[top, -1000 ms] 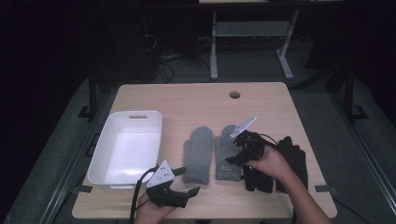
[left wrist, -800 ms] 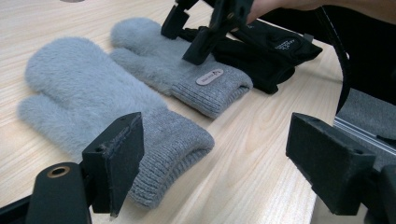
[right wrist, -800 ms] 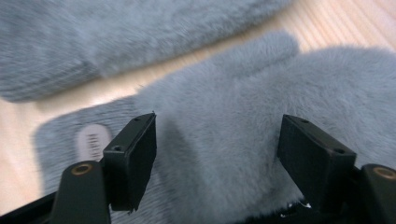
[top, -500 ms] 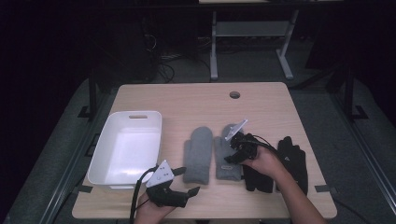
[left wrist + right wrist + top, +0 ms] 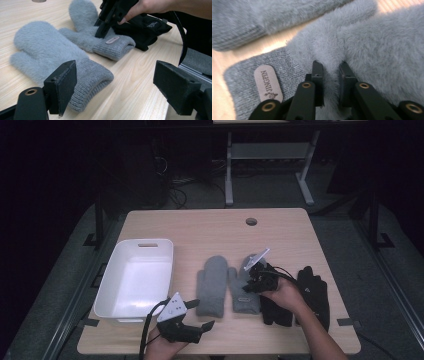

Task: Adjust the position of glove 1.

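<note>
Two fluffy grey mittens lie side by side mid-table. My right gripper [image 5: 252, 282] points down at the right mitten [image 5: 242, 297]. Its jaws have just been closing, and in the right gripper view they [image 5: 331, 75] pinch a fold of that mitten's fur [image 5: 374, 50] just above the cuff, near a beige label [image 5: 268, 81]. The left mitten [image 5: 212, 285] lies untouched. My left gripper [image 5: 201, 314] rests at the table's front edge, open, with nothing between its jaws [image 5: 120, 85]; it looks toward the left mitten's cuff [image 5: 90, 77] and the right gripper [image 5: 102, 31].
A white tray [image 5: 147, 242] stands at the left of the table. A pair of black gloves [image 5: 312, 292] lies right of the mittens, under the right hand. A round cable hole [image 5: 251, 221] is at the table's far side.
The right gripper has dipped slightly onto the right mitten and its jaws have closed on the fur. The left gripper has stayed put.
</note>
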